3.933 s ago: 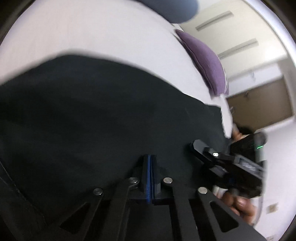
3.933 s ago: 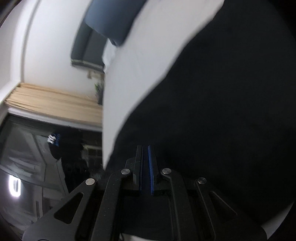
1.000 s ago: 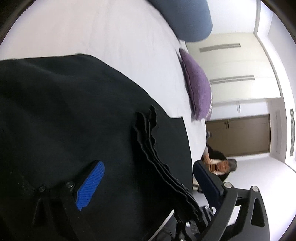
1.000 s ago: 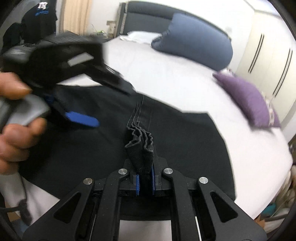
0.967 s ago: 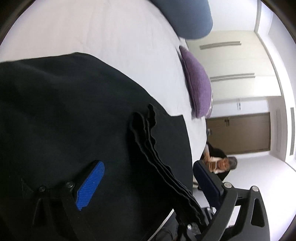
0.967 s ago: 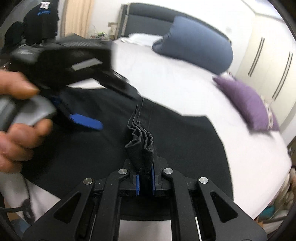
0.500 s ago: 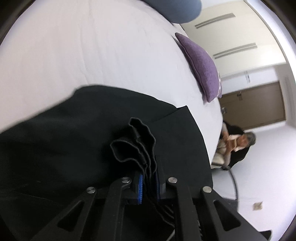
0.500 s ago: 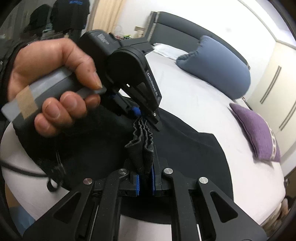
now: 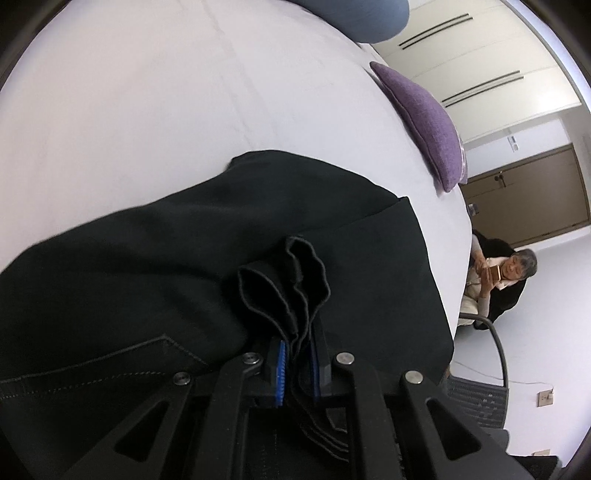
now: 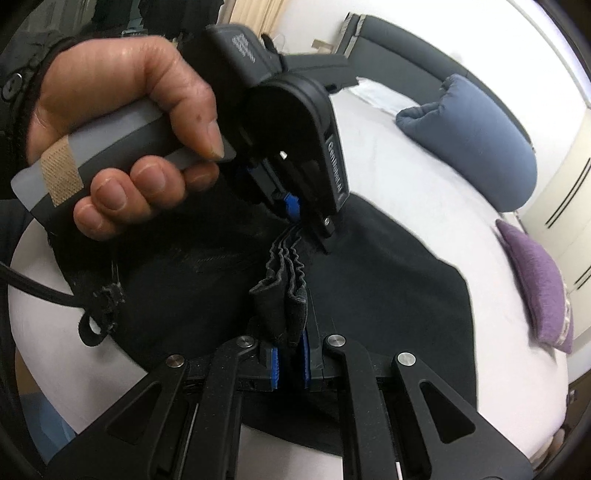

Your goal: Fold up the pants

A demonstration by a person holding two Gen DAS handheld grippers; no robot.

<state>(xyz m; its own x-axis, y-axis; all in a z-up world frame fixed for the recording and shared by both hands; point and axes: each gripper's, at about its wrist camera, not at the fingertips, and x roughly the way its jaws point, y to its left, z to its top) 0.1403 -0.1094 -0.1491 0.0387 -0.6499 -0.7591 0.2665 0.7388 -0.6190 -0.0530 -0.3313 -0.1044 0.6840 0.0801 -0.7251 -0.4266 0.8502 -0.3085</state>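
Near the bed (image 9: 155, 96) edge, left claw (image 9: 297, 373) and right claw (image 10: 290, 363) both clamped on pants (image 9: 147, 266) hem edges.

A big bed (image 9: 155, 110) with a white sheet holds everything. Black pants (image 9: 122, 266) lie spread out flat on the near part of the bed (one bunched-up edge is lifted off it). Farther back, a purple pillow (image 9: 428, 122) rests on the sheet near the bed's side edge. A big blue pillow (image 10: 469, 136) sits at the head end, close to the dark headboard (image 10: 399, 33). The two pillows are well apart from the pants.
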